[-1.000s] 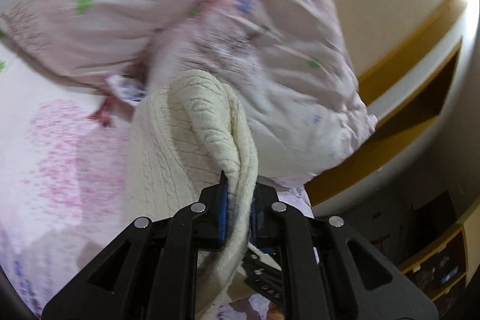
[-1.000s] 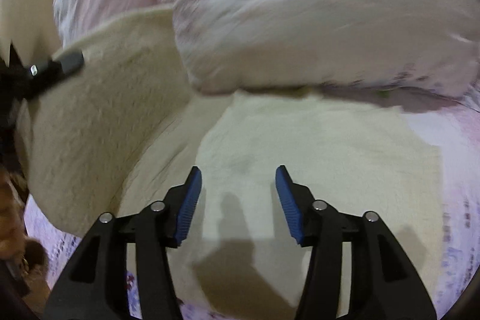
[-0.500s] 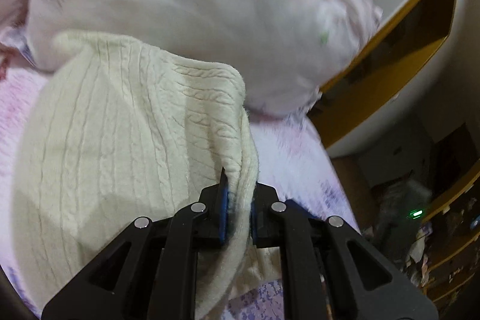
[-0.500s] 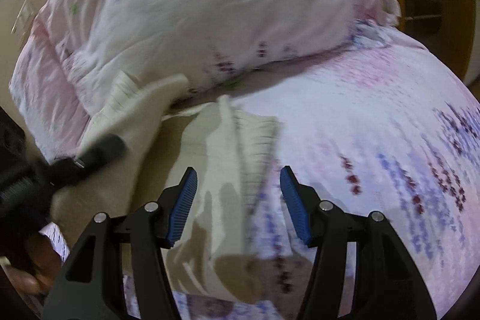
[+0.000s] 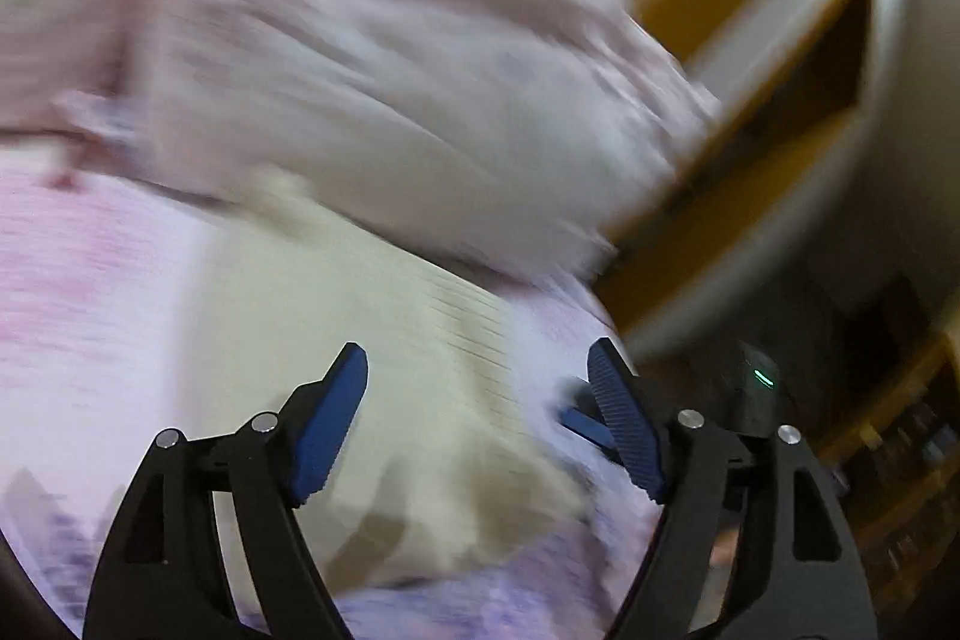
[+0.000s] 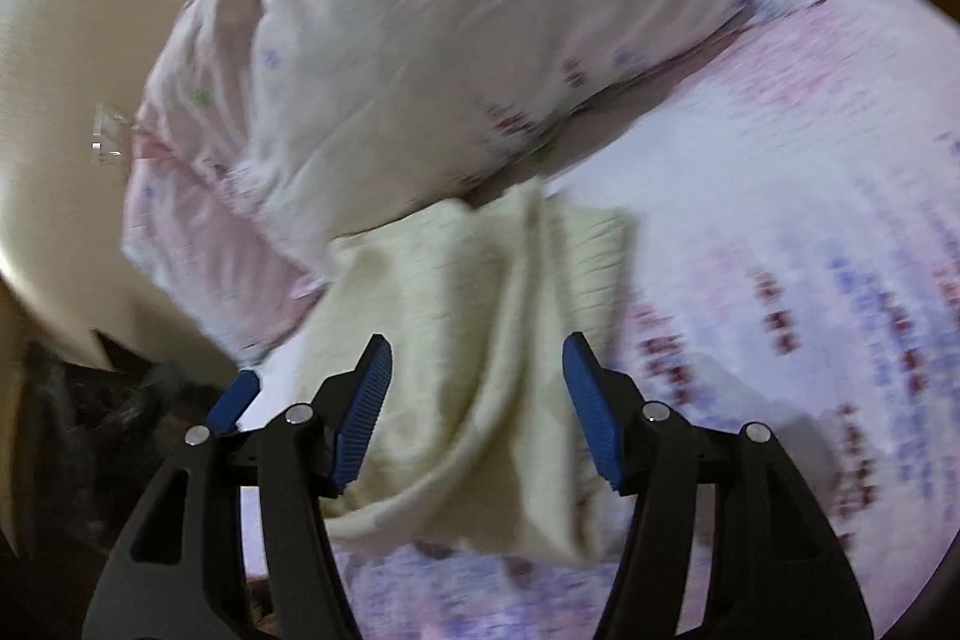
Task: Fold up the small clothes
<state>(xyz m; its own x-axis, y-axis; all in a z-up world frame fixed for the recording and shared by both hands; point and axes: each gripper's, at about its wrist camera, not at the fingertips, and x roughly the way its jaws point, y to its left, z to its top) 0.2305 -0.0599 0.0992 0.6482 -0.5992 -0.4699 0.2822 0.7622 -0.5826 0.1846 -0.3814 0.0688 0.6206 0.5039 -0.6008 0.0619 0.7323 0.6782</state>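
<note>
Cream knit garment (image 6: 480,340), folded, on bed (image 6: 810,220); pillow (image 6: 390,58) at 12 o'clock. Left hand-held gripper (image 5: 477,370) opening, nothing clamped; right hand-held gripper (image 6: 477,370) apart, empty. Bedsheet bare at 3 o'clock.

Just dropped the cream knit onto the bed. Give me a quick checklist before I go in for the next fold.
1. Left gripper clear of the cloth: ok, jaws opening, nothing pinched.
2. Right gripper free: ok, open, pads not touching.
3. Cream cable-knit garment resting on the pink-and-purple patterned bedsheet: ok.
4. Garment lying flat: not ok, a raised ridge runs down its middle.
5. Clear of the pale pink floral pillow: not ok, its far edge sits against it.
6. Left view sharp: not ok, blurred.
</note>
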